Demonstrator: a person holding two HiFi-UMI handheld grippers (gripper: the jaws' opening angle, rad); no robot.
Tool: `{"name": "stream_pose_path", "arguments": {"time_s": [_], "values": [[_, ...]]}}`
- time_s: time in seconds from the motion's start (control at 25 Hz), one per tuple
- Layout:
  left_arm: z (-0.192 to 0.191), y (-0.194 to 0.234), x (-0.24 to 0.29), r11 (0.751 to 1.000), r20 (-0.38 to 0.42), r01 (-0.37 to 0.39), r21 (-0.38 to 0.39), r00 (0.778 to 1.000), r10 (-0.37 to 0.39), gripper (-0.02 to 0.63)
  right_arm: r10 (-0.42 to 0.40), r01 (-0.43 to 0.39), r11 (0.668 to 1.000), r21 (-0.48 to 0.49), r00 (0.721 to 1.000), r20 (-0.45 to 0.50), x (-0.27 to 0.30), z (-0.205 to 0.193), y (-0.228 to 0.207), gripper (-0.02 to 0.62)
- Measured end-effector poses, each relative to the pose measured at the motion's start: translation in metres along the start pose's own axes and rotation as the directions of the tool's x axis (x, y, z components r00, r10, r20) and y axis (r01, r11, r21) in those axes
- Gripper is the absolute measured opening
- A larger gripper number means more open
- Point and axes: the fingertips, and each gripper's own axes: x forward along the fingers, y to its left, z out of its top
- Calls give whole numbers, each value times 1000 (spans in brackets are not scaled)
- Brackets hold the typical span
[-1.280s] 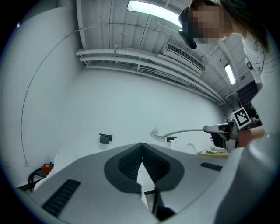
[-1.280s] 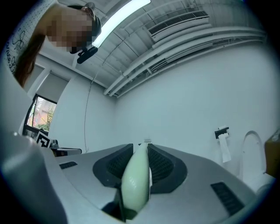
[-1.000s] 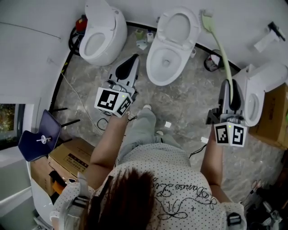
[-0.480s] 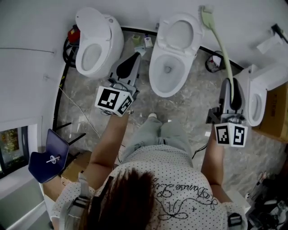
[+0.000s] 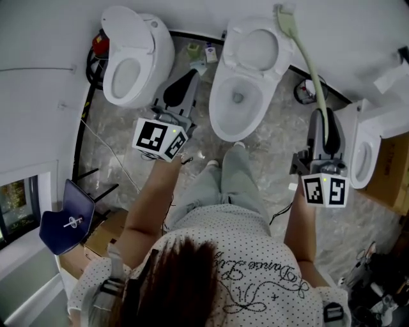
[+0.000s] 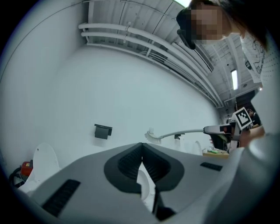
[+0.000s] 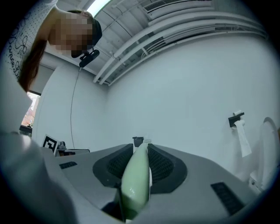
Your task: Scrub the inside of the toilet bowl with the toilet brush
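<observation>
We've edged closer to the toilet bowl (image 5: 218, 121), but the toilet brush (image 5: 308, 57), its handle clamped in my right gripper (image 5: 326, 126), still hangs up by the bowl's raised lid (image 5: 255, 48), left gripper (image 5: 189, 82) pinched empty beside the bowl, so no scrubbing yet.

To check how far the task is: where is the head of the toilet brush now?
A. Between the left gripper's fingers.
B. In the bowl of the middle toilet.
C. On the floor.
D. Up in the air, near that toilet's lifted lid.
D: the right gripper holds the toilet brush by its handle, and the brush head stands high beside the lifted lid, not down in the bowl.
</observation>
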Motion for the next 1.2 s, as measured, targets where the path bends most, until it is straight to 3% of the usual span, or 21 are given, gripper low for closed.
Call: {"name": "stream_pose_path", "arguments": {"time_s": [0.4,0.72,1.04,1.2], "values": [[6,9,81,993,33,-118,-2,992,118,3,102,-102,994,24,995,0,73,1,-75,117],[-2,28,113,992,22,-124,3,992,123,3,100,-97,994,56,994,-50,103,-26,-89,117],[-24,71,119,998,4,-59,-23,998,59,2,-21,25,998,49,996,-91,94,-46,-65,117],[-42,88,130,999,-30,13,-46,999,-14,2,-29,36,998,46,988,-155,83,-72,-39,117]]}}
